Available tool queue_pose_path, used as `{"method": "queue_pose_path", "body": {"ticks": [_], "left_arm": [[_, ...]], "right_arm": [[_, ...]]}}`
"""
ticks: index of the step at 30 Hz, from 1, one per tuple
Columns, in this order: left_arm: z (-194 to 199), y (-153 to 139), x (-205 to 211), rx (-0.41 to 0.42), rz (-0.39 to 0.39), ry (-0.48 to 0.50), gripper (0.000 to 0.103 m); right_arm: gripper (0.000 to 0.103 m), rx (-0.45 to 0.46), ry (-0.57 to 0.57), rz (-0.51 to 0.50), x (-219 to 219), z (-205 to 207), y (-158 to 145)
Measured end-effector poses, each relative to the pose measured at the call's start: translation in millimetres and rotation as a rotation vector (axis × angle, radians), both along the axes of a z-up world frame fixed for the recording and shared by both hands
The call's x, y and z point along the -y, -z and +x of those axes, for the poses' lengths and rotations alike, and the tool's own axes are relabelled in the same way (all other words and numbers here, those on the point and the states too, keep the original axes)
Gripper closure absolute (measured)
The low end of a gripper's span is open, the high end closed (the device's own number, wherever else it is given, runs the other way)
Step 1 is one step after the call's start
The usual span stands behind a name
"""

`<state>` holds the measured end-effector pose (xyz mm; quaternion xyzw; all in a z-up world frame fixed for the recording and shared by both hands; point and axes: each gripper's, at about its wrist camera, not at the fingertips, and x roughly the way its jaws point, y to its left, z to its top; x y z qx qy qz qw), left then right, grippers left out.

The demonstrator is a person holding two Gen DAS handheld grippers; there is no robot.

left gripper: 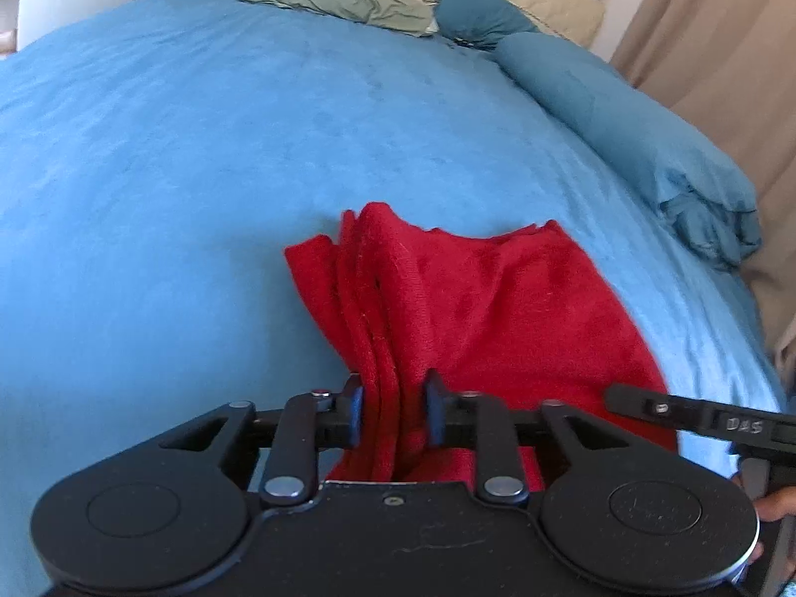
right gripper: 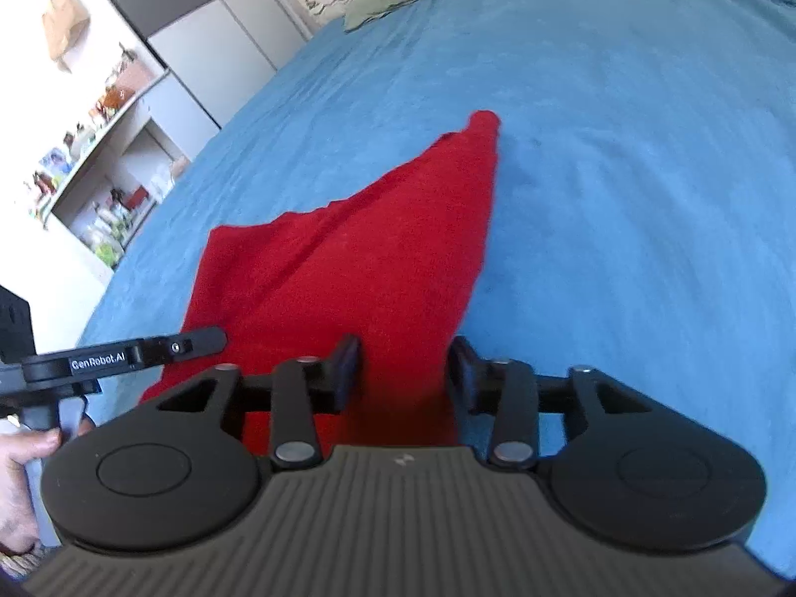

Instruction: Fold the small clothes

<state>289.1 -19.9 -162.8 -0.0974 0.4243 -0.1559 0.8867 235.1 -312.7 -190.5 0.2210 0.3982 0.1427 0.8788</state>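
A red cloth (left gripper: 477, 308) lies on a bed covered in a blue blanket (left gripper: 199, 149), near its front edge. It looks partly folded: several layers are bunched in ridges along its left side, and its far edge is uneven, with one corner poking out. The left gripper (left gripper: 393, 410) has its jaws apart around those bunched layers, the pads seeming just clear of the fabric, though blur makes contact hard to judge. The right gripper (right gripper: 405, 373) also stands apart, straddling the cloth's right near edge. Judging from this, squaring and further folding remain.
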Motion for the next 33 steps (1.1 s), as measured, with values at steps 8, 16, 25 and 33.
{"method": "queue_pose_path", "body": {"ticks": [8,16,25,33], "left_arm": [[-24,-28,4,0.085,0.109,0.003,0.044],[-80,-126,0,0.292,0.170,-0.021,0.001],[-173,-210,4,0.345,0.271,-0.091,0.000],[-236,-206,2,0.259,0.279,-0.126,0.000]], "right_arm": [[0.014,0.064,-0.012,-0.124,-13,-13,-40],[0.000,0.128,0.032,-0.259,-27,-66,-131],[0.000,0.171,0.127,-0.412,-50,-153,-215],[0.000,0.123,0.183,-0.487,-66,-223,-228]]}}
